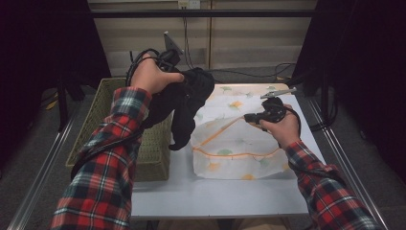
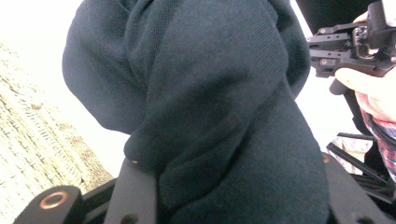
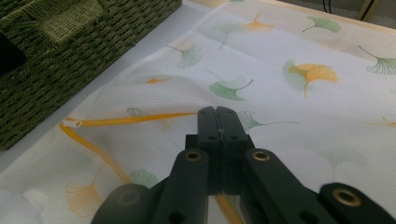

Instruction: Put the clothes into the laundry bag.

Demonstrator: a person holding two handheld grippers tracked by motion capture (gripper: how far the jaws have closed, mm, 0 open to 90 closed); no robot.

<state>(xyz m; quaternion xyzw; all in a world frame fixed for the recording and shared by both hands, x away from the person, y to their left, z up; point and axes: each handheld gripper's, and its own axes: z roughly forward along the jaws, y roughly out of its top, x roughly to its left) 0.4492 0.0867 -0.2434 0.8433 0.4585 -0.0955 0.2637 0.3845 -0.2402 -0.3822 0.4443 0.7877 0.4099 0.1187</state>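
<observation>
Dark garment (image 2: 205,107): it fills the space between the left jaws, bunched thick, and most of its bulk lies beyond the jaw tips; in the high view it hangs down from them (image 1: 184,103) as one long dark bundle.
Left gripper (image 1: 167,62): the jaws are half closed on the dark garment, and the cloth keeps them apart; the hand holds it raised, above the gap between the basket and the bag.
Long axis: the garment hangs almost straight down from the left jaws, and its lower end (image 1: 178,141) reaches close to the near left corner of the bag.
Right gripper (image 1: 256,116): the jaws (image 3: 217,122) are pressed fully together, and they seem to pinch the thin upper layer of the bag beside its orange edge; I cannot see the cloth between the pads clearly.
Printed bag (image 3: 299,70): white cloth with leaf pattern, flat on the surface (image 1: 210,196), spreading ahead of the right jaws and to both sides of them.
Bag mouth (image 1: 225,129): the orange edge runs from the right jaws toward the hanging garment, so the opening faces the left jaws.
Basket (image 1: 103,120): green woven, on the far side of the left jaws from the bag.
Nearer hand: the left one carries the garment, so my judgement is that it must lower the bundle into the mouth that the right one lifts.
</observation>
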